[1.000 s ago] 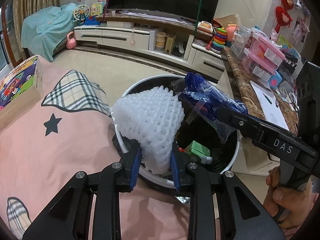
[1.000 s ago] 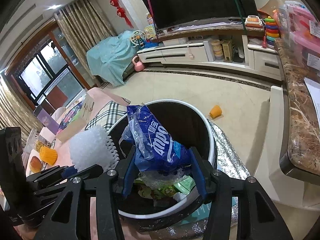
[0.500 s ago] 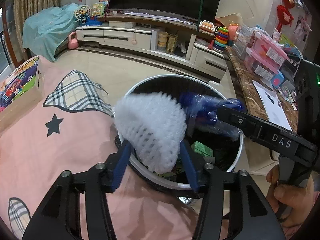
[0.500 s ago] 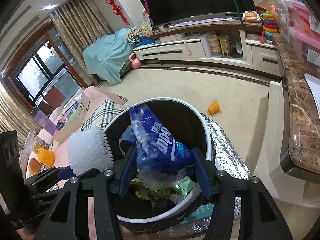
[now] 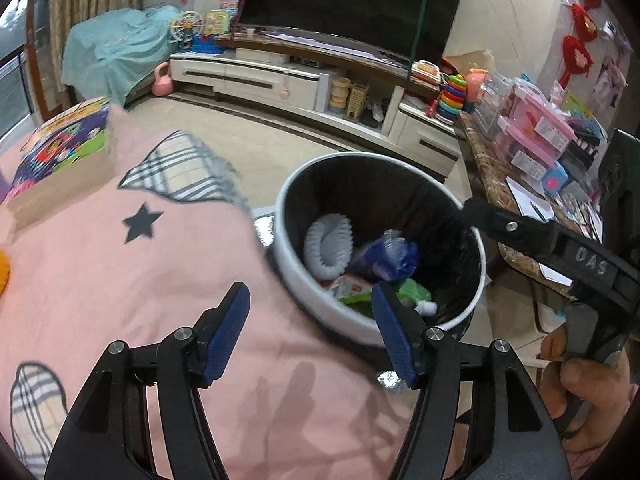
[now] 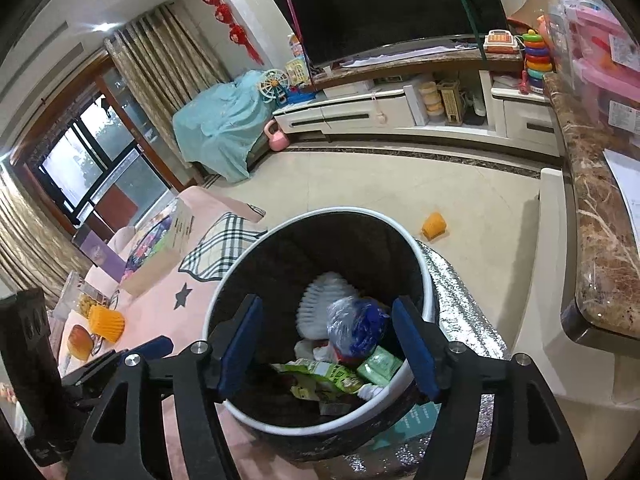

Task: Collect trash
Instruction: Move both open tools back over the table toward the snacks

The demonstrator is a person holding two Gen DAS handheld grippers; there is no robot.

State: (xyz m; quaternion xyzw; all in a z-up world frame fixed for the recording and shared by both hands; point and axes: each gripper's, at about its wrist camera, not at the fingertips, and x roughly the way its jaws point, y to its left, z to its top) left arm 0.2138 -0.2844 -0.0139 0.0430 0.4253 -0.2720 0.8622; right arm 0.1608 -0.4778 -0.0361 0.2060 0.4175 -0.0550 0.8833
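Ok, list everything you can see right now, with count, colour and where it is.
trash bin: one, white rim, black inside, beside the pink cloth
foam net: one, white, in the bin
plastic bag: one, blue, in the bin
green wrappers: several, at the bin's bottom
pink cloth: one, left of the bin
orange cup: one, on the floor
left gripper: black, blue pads, opening, nothing between
right gripper: same, opening above the bin, nothing between

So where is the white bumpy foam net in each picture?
Left wrist view: the white foam net lies inside the black bin with the white rim, centre, left of the blue plastic bag.
Right wrist view: inside the bin, lower centre, above the bag.
Shared landmark: the bin's rim.
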